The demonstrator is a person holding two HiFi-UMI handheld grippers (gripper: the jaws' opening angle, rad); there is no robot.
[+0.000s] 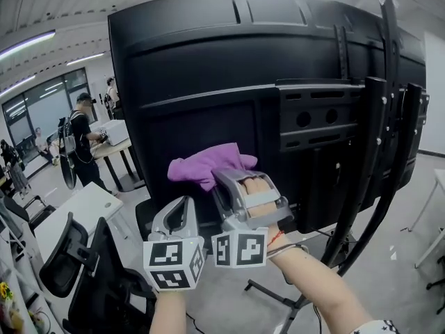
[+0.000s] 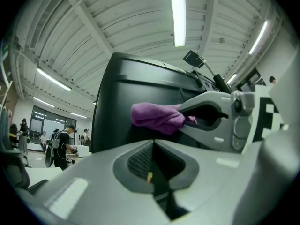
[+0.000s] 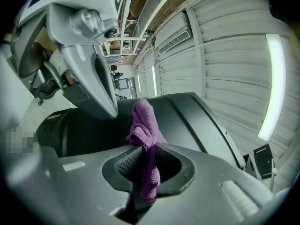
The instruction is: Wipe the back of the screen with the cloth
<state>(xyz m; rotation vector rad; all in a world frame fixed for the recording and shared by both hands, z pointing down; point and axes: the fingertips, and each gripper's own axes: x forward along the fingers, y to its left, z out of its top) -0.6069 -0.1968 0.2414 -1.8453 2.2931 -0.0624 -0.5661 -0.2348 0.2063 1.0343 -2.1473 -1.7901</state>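
2 tongs are hovering at the back of the large black plastic screen (image 1: 208, 61). The right tongs (image 1: 221, 178) are pinching the crumpled purple cloth (image 1: 207, 165) before the screen's lower middle. The left tongs (image 1: 185, 204), just below the cloth, are sitting closed, gripping nothing.

You are standing in a large open office. Above you runs a ribbed white ceiling (image 2: 117, 13) with long light strips (image 2: 177, 15). On your left there are white tabletops (image 1: 76, 211), black swivel chairs (image 1: 66, 259) and a wall of tall windows (image 1: 35, 113). A person with a backpack (image 1: 80, 141) stands at a farther tabletop. A big black screen (image 1: 208, 82) hangs on a floor stand (image 1: 372, 186).
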